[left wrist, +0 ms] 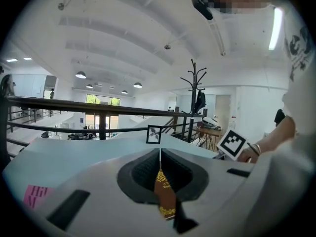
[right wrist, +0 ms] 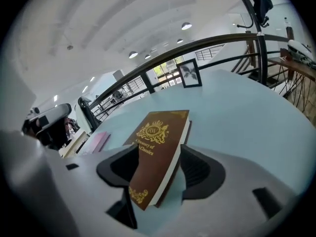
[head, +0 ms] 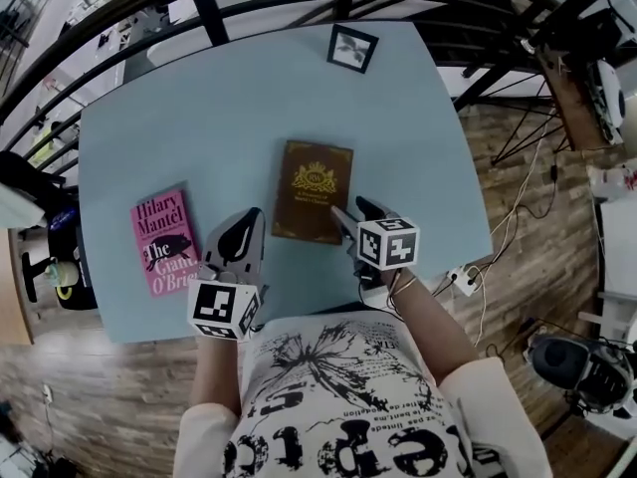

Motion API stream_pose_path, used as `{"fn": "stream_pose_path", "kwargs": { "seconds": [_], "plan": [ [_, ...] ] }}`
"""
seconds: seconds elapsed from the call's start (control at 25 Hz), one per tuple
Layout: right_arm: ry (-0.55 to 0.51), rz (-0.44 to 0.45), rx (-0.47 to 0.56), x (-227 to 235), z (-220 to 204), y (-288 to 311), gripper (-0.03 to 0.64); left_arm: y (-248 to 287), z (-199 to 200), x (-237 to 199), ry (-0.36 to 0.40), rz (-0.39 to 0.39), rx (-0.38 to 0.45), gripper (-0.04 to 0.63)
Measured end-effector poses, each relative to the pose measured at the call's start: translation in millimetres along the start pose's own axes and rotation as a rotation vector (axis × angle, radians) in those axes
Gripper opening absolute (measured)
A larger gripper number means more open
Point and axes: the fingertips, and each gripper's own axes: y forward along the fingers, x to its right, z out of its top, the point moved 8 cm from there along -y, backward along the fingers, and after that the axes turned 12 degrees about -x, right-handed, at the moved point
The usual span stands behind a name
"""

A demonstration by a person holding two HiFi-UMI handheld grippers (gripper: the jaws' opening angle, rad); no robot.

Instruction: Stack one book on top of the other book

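A brown book with a gold crest (head: 313, 191) lies flat near the middle of the blue table (head: 229, 118). A pink book (head: 162, 241) lies to its left, apart from it. My right gripper (head: 350, 210) is open at the brown book's near right corner. In the right gripper view that corner (right wrist: 158, 157) sits between the wide jaws, and the pads are not pressing on it. My left gripper (head: 249, 222) is shut and empty, just left of the brown book's near edge. In the left gripper view only a strip of the brown book (left wrist: 163, 191) shows through the shut jaws.
A small black picture frame (head: 352, 48) stands at the table's far edge. A dark railing (head: 199, 8) curves behind the table. Wooden floor with cables (head: 508, 237) lies to the right. The person's torso is at the near table edge.
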Motion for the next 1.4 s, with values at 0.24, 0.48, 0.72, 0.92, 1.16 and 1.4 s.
{"fn": "stream_pose_path", "kwargs": {
  "seconds": [0.24,0.48,0.72,0.92,1.16,1.4],
  "plan": [
    [0.035,-0.014,-0.055,8.5,8.4,29.6,0.302,13.8,-16.3,-5.8,-0.016,0.015,-0.039,0.012],
    [0.086,0.010,-0.100,13.8,9.9,49.9,0.293,29.8,-26.8,-9.1,-0.032,0.012,-0.094,0.012],
    [0.141,0.087,-0.091,17.2,7.0,54.4,0.250,48.8,-35.8,-13.2,-0.076,0.011,-0.206,0.012],
    [0.122,0.078,-0.072,16.5,3.4,55.3,0.249,69.4,-46.0,-15.9,-0.160,-0.013,-0.391,0.014],
    [0.117,0.083,-0.065,18.6,2.7,54.3,0.250,96.0,-56.1,-17.5,-0.220,-0.119,-0.544,0.270],
    [0.100,0.087,-0.046,17.3,0.9,54.7,0.253,122.7,-77.4,-27.8,-0.375,-0.198,-0.607,0.307]
  ]
}}
